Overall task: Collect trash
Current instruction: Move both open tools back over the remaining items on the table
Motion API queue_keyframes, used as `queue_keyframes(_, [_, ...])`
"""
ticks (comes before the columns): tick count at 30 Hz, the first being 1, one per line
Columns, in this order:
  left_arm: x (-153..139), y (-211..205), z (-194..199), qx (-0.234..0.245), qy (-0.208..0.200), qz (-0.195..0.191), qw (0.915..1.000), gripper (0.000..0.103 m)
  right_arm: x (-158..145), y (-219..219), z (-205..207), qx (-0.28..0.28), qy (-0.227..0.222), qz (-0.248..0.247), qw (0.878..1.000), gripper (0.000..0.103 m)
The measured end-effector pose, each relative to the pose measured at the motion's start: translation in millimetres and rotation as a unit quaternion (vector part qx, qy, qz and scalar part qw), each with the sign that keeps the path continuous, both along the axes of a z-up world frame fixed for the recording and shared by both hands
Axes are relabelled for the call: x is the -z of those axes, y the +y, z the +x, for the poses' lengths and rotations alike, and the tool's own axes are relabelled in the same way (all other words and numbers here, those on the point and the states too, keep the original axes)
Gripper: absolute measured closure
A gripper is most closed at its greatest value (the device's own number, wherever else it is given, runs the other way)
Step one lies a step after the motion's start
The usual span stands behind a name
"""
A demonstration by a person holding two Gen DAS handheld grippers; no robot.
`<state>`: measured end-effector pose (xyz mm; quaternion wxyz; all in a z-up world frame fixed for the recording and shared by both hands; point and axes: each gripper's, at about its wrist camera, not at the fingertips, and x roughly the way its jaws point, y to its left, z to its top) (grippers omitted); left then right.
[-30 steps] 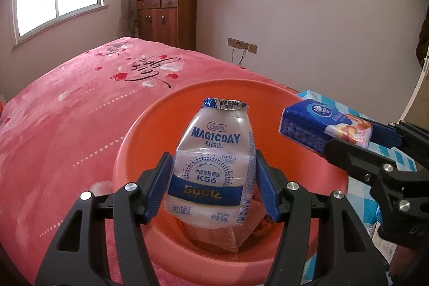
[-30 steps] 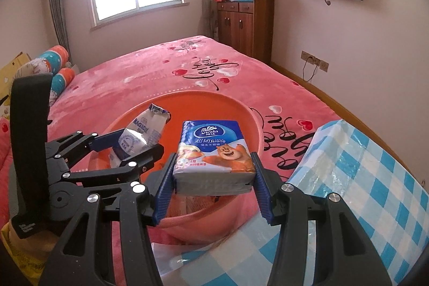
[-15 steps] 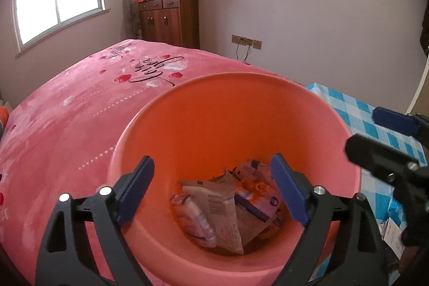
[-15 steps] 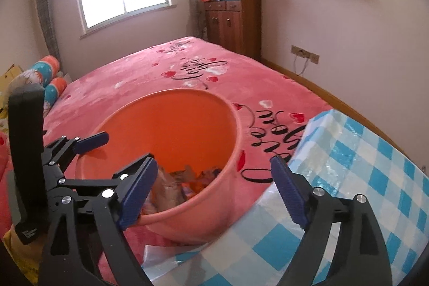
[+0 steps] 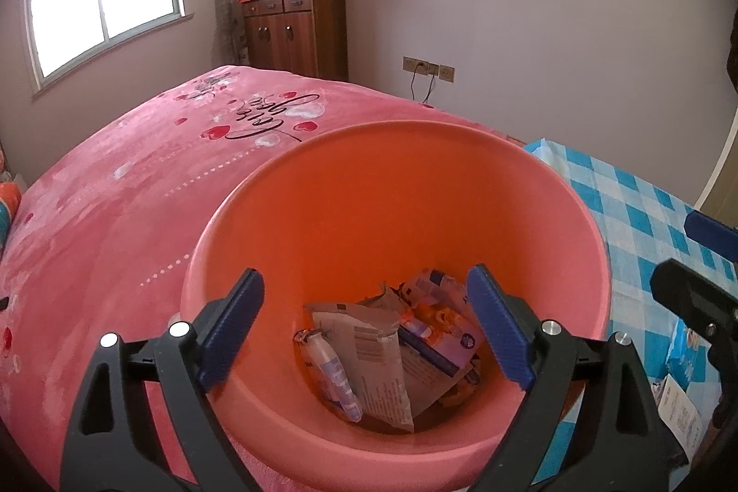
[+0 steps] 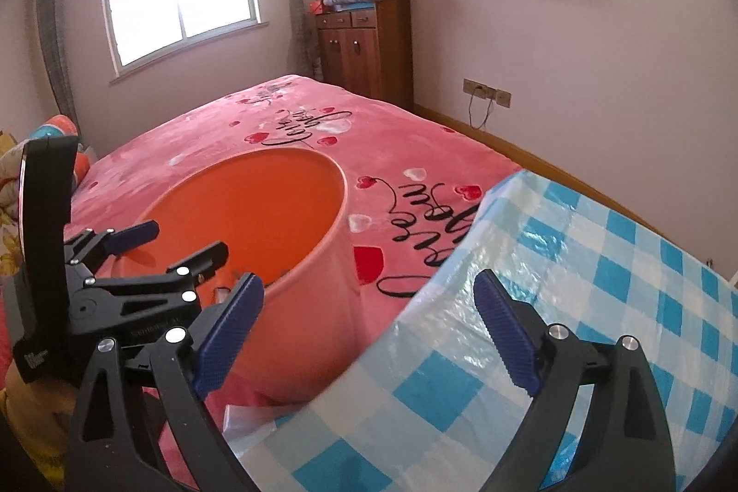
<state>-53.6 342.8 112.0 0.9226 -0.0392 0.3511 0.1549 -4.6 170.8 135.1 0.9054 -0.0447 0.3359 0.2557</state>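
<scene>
My left gripper (image 5: 364, 330) hangs over the orange bucket (image 5: 323, 192), jaws spread wide, nothing between them. Trash lies at the bucket bottom: crumpled paper wrapper (image 5: 369, 358), flattened drink bottle (image 5: 334, 376), tissue pack (image 5: 438, 335). My right gripper (image 6: 369, 335) is also wide apart and empty, above the edge of the blue checked cloth (image 6: 599, 307), just beside the bucket. The bucket stands on the pink bedspread (image 6: 323, 123).
</scene>
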Motion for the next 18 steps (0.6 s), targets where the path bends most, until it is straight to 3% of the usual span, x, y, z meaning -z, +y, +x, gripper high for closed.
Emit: queue_keyframes(18, [-14, -34, -12, 0.023, -0.006, 0.010, 0.9997, 0.013, 11, -61, -22, 0.057, 0.017, 0.024, 0.998, 0.009])
